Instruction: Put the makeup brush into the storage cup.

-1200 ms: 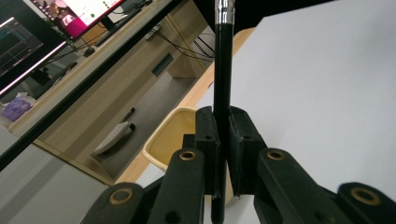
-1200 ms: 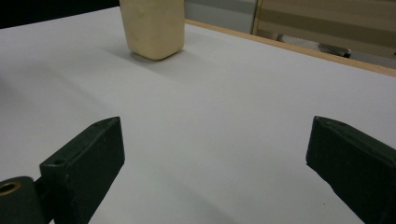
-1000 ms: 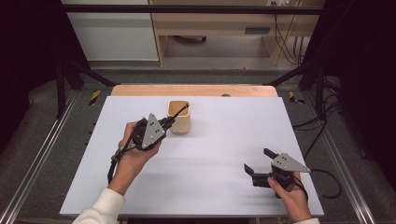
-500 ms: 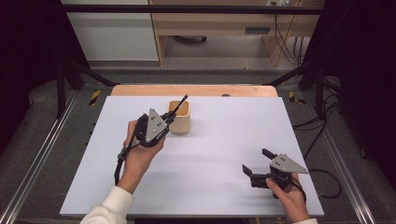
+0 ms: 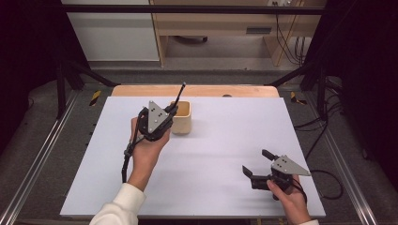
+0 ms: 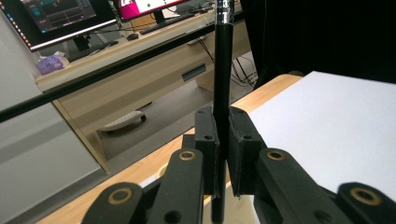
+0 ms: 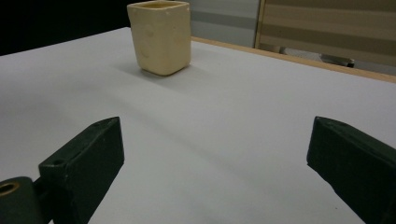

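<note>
We find a matte white tabletop (image 5: pixel 216 154) with a wooden far edge. The left tongs (image 6: pixel 223 140) are clenched on a slim black pen (image 6: pixel 222 70) above a cream square holder (image 5: pixel 181 117). We judge the pen light, rigid and smooth, liable to slip; a mid-barrel hold suits it. The right tongs (image 7: pixel 212 163) stand released, resting well apart.

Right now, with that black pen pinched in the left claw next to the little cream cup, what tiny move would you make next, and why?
Probably lower the pen tip-first into the cup. The left gripper is clamped on its shaft, the pen stands tilted above the cup's open top, and its lower end looks close to the rim. The right gripper rests open on the table, well away, so nothing blocks the way.
</note>
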Action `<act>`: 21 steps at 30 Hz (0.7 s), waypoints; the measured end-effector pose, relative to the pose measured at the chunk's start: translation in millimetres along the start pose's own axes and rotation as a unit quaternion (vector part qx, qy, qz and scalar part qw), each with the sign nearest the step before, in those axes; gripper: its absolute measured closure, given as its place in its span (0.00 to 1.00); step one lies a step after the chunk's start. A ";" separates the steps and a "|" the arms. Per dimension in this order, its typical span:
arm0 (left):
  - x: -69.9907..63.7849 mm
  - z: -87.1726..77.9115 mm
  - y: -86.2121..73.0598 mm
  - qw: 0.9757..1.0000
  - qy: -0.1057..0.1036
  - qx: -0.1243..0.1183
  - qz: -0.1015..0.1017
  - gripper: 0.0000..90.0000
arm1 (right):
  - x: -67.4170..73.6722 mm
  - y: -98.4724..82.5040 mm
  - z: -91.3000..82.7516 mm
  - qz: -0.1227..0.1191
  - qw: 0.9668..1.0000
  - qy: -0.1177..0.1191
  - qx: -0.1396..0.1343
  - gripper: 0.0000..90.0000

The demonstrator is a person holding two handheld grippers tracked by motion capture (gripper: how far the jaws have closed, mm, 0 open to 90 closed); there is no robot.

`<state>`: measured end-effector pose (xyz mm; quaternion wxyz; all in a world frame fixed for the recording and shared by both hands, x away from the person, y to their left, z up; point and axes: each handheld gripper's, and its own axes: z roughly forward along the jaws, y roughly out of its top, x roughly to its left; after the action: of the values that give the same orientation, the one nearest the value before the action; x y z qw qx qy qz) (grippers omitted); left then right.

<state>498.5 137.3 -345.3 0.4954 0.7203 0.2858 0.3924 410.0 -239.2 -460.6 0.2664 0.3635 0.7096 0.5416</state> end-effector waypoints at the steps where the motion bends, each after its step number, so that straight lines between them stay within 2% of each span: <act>1: -0.7 1.0 -0.6 1.000 0.001 -0.003 -0.006 0.93 | 0.7 0.4 -0.3 0.001 1.000 0.002 0.000 0.05; 5: -1.8 4.4 -2.7 1.000 0.001 -0.002 -0.016 0.92 | 0.5 0.9 0.5 -0.003 1.000 0.001 -0.003 0.05; 7: -2.0 6.2 -2.9 1.000 -0.001 -0.003 -0.021 0.92 | -0.7 0.6 0.1 -0.013 1.000 0.008 -0.011 0.07; 10: -2.2 8.3 -3.3 0.999 -0.008 -0.010 -0.048 0.92 | -1.0 1.1 0.8 -0.015 1.000 0.009 -0.016 0.07; 14: 0.7 12.9 -1.6 0.999 -0.006 -0.011 -0.050 0.92 | -1.8 -0.1 2.2 -0.011 1.000 0.009 -0.014 0.06; 19: 4.9 19.0 1.5 0.998 0.000 -0.018 -0.068 0.92 | -2.2 -0.3 -0.4 -0.010 1.000 0.009 -0.016 0.07; 21: 5.9 20.9 2.4 0.998 0.003 -0.018 -0.064 0.92 | -1.8 -0.4 -0.7 -0.011 1.000 0.009 -0.016 0.07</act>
<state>519.4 131.0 -345.6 0.5320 0.6901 0.3255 0.3670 410.5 -241.1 -460.8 0.2719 0.3466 0.7072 0.5530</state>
